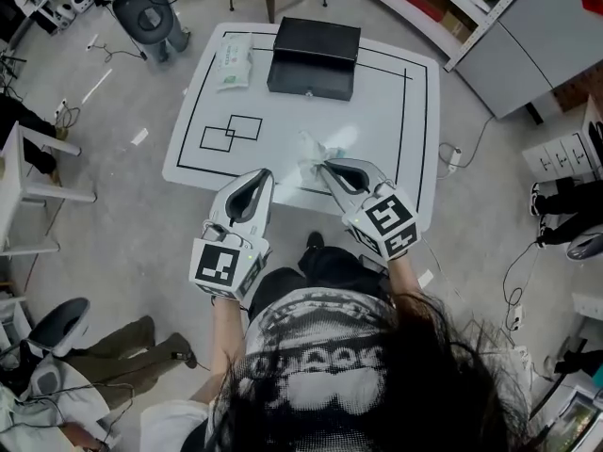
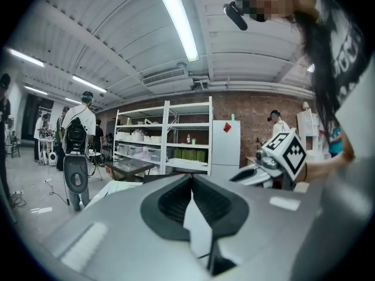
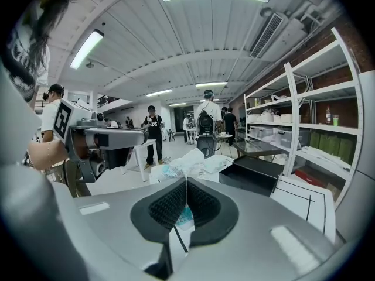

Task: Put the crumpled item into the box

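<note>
1. A person stands at a white table (image 1: pixel 396 130) marked with black lines. A black box (image 1: pixel 314 56) sits at its far edge, open at the top.
2. The crumpled item (image 1: pixel 325 151) lies on the table, on the person's side of the box and well apart from it. It is a loose wad of pale, thin wrapping with a touch of blue print.
3. The right hand-held gripper (image 1: pixel 322 166) is on the near side of the wad from the box, and its tips reach the wad's near edge. Its jaws are pressed together. The right gripper view is too cramped at the tips to tell whether a fold is caught between them; it looks more likely that nothing is held.
4. The left hand-held gripper (image 1: pixel 265 173) hangs over the table's near edge, further from the box than the wad and off to its left. Its jaws are also closed together, with nothing between them.
5. A flat pack of wipes (image 1: pixel 234 61) lies just left of the box and plays no part in the task.
6. Handling, as a judgement: the wad looks very light, soft and springy, and is not fragile. It will probably squash under the jaws and slide on the smooth table if pushed.
7. The best hold is probably on the thickest bunch of folds in the middle, taken from above with the jaws opened wide first. A single thin edge could slip free on the way to the box.
</note>
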`<state>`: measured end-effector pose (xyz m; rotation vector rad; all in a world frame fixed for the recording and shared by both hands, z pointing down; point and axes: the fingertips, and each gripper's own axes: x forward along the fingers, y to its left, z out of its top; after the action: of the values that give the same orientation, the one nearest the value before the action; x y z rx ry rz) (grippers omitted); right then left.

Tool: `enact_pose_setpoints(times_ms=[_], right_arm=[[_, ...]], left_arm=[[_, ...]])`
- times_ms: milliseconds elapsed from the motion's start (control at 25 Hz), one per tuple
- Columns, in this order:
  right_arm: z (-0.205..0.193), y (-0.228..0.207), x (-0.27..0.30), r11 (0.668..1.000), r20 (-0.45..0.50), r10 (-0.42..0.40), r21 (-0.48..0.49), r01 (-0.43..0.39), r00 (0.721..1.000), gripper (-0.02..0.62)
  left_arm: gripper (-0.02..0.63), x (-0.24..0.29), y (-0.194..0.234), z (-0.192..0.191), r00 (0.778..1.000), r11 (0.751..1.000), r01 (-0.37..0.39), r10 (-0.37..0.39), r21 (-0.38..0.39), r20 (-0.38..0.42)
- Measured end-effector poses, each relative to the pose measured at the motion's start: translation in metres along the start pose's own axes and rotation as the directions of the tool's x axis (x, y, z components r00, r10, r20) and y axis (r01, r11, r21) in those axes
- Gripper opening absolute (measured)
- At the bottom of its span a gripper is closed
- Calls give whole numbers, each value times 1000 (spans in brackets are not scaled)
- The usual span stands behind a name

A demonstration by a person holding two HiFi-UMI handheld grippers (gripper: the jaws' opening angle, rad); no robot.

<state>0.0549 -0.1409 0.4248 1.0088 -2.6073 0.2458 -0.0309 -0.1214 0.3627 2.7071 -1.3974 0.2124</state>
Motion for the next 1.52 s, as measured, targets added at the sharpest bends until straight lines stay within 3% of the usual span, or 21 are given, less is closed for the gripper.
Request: enact_pose_setpoints(times_ms=[960,1520], right_arm=[[-12,-19,32,998,-22,38,42,-37,999,5],[-1,-62,89,994,-82,-76,68,81,994,5]], left_arm=[[0,17,18,-7,998,1000,-30,31,5,-47],[0,62,85,3,996,997,78,-78,9,-54]])
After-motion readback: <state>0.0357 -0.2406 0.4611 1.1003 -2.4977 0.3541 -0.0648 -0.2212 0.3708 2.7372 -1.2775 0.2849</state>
